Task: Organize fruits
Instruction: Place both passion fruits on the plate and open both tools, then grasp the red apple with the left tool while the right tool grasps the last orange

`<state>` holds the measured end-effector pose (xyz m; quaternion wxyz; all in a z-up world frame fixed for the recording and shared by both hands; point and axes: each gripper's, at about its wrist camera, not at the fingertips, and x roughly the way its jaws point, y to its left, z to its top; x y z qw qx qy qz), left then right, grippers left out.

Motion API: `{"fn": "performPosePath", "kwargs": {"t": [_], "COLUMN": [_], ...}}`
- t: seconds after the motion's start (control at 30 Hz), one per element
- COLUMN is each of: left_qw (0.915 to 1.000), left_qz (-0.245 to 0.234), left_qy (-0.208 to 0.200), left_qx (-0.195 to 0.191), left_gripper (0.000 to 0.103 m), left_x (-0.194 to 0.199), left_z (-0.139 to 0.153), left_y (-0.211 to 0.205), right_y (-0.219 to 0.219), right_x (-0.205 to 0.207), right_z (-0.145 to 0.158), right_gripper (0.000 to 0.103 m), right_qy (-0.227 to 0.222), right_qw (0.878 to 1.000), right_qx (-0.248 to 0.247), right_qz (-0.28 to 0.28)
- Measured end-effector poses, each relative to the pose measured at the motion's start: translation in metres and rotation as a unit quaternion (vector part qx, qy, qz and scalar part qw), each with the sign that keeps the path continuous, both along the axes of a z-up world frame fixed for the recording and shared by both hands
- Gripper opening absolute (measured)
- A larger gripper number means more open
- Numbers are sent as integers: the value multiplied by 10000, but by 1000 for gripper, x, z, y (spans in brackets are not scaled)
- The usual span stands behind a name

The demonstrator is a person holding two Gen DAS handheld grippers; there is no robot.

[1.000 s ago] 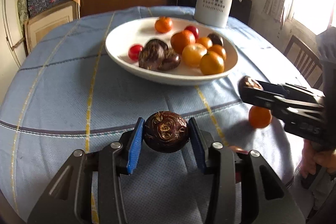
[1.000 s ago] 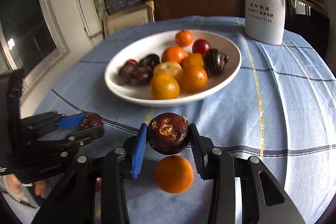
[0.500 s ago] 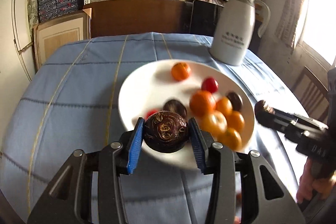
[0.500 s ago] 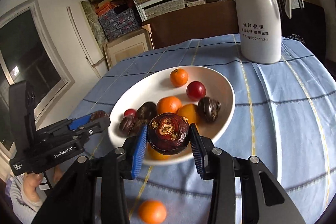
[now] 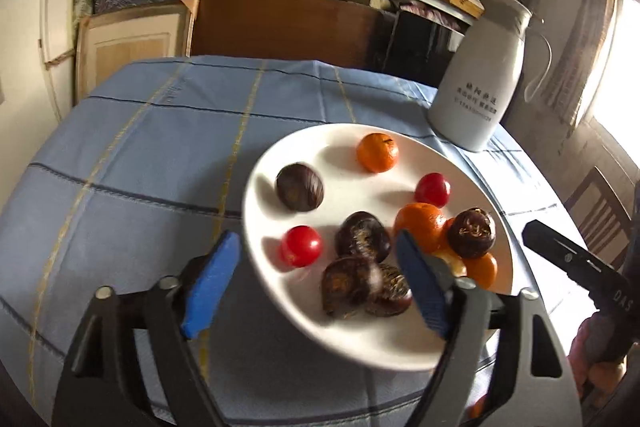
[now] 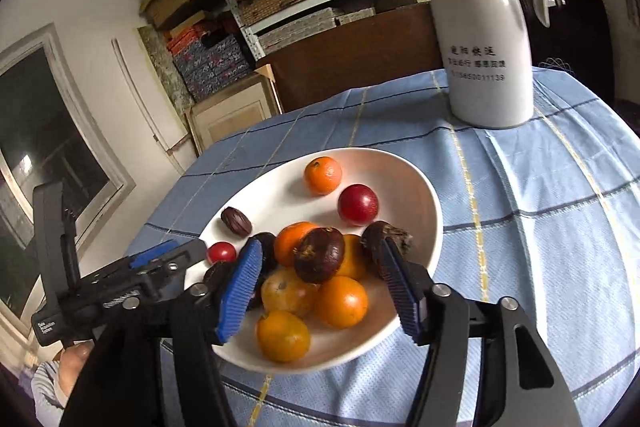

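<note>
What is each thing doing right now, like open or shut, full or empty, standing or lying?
Left tool: jaws opening, nothing between them.
Right tool: jaws opening, pads clear of the fruit.
White oval ceramic dish: holding oranges, red and dark brown fruits.
White plastic jug: upright, lid on.
Blue checked tablecloth: spread flat.

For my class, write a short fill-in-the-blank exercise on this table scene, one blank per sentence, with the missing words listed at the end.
1. The fruits lie in a white ____ on the blue checked tablecloth.
2. Beyond the bowl stands a white ____ with a curved handle.
3. The tomatoes in the bowl are coloured ____.
4. The pads on the jaws of the right gripper are coloured ____.

Missing words: bowl; jug; red; blue
</note>
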<state>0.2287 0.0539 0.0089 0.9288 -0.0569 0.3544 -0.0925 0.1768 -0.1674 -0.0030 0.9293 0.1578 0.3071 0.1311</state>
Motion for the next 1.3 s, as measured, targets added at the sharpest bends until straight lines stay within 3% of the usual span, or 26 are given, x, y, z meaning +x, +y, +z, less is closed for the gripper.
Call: {"fn": "performPosePath", "kwargs": {"t": [0.13, 0.23, 0.37, 0.7, 0.87, 1.07, 1.3], "left_qw": [10000, 9999, 9999, 9997, 9991, 9930, 9899], "left_qz": [24, 136, 147, -12, -304, -876, -1168], "left_qy": [70, 63, 41, -135, -281, -621, -219], "left_qx": [15, 46, 49, 224, 102, 495, 774], "left_gripper": [81, 89, 89, 95, 97, 98, 98], "left_x": [-13, -24, -40, -105, -140, -178, -169], "left_z": [-7, -11, -12, -15, -13, -8, -17], "left_y": [5, 8, 11, 6, 0, -30, -48], "right_y": [-13, -20, -26, -17, -14, -22, -24], "right_x": [-4, -12, -27, -76, -100, -118, -118], "right_z": [-8, -12, -17, -26, -30, -28, -31], "right_gripper": [66, 67, 72, 79, 83, 88, 89], "right_qy": [132, 180, 208, 235, 208, 152, 228], "right_qw": [9997, 9994, 9990, 9996, 9995, 9986, 9980], "right_qx": [159, 210, 295, 165, 229, 504, 597], "right_qz": [-143, -214, -257, -85, 55, -19, -18]}}
